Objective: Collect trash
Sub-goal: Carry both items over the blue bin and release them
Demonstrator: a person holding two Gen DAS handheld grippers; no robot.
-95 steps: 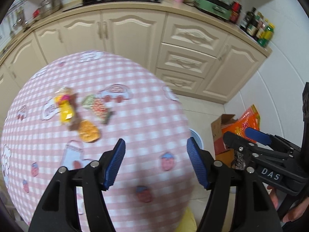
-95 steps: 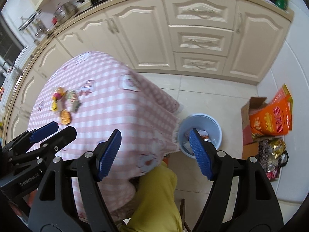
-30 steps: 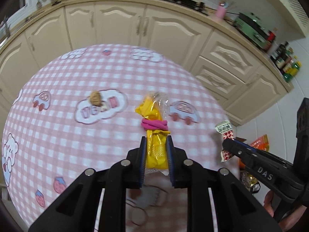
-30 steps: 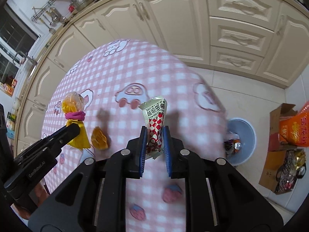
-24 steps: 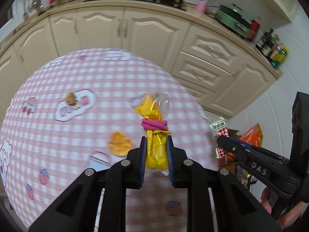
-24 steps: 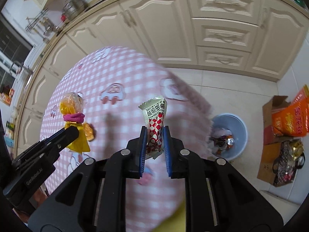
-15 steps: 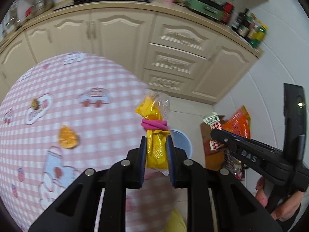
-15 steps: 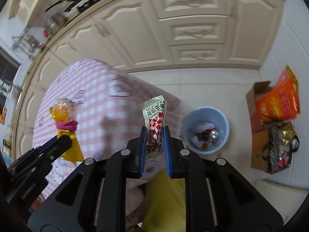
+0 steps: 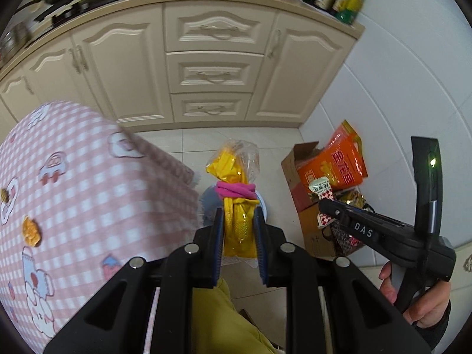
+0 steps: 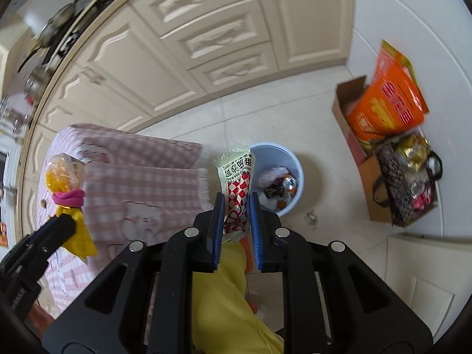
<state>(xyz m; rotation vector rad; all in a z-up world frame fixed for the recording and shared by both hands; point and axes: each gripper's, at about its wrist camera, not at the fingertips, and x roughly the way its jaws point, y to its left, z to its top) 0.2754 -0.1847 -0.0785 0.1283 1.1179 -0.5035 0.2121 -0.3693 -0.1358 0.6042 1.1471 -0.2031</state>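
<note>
Left wrist: left gripper clamps yellow wrapper — right gripper clamps checkered packet.

Open floor around the bin; table edge crowds its left.

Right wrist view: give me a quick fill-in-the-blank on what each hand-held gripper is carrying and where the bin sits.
1. The right hand-held gripper is shut on a red-and-white ____ wrapper.
2. The left hand-held gripper is shut on a yellow bag tied with a ____ band.
3. The blue trash bin stands on the ____, beside the pink checked tablecloth.

Missing words: checked; pink; floor
</note>
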